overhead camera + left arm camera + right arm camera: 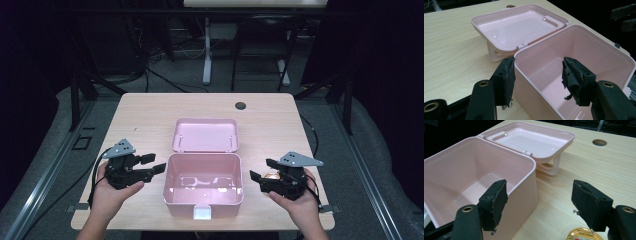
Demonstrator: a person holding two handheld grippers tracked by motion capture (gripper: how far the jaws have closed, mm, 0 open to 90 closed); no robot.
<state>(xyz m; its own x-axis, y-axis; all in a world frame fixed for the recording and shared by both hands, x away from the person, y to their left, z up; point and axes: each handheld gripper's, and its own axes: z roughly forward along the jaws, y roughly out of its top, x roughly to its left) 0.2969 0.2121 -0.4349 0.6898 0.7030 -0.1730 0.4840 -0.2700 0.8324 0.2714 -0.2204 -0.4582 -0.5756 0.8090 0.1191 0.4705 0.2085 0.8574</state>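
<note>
Black jaws of the left gripper (536,80) stand wide apart astride the near corner of the pink box (203,185), one pad outside the wall and one over the hollow, neither pressing on it. That box sits open in the middle of the surface (140,115), its lid (205,134) thrown back flat behind it and resting on its handle.

My reading is that the step in hand concerns the open, bare box: filling it or closing it. Either way, both grippers would do well to back clear of the walls first, so no pad catches the rim and drags the light plastic. For closing, lift the lid by its far edge and swing it over slowly while the other gripper steadies the base.

Seen from its own camera, the right gripper (539,202) is likewise spread, holding nothing, one pad over the box's rim and one above bare wood. That view also picks out a small gold round thing (582,235) lying just below the jaws, which from above is a mere glint by the right hand (295,200). Smaller still, the white latch (202,213) at the box's front shows from above.
</note>
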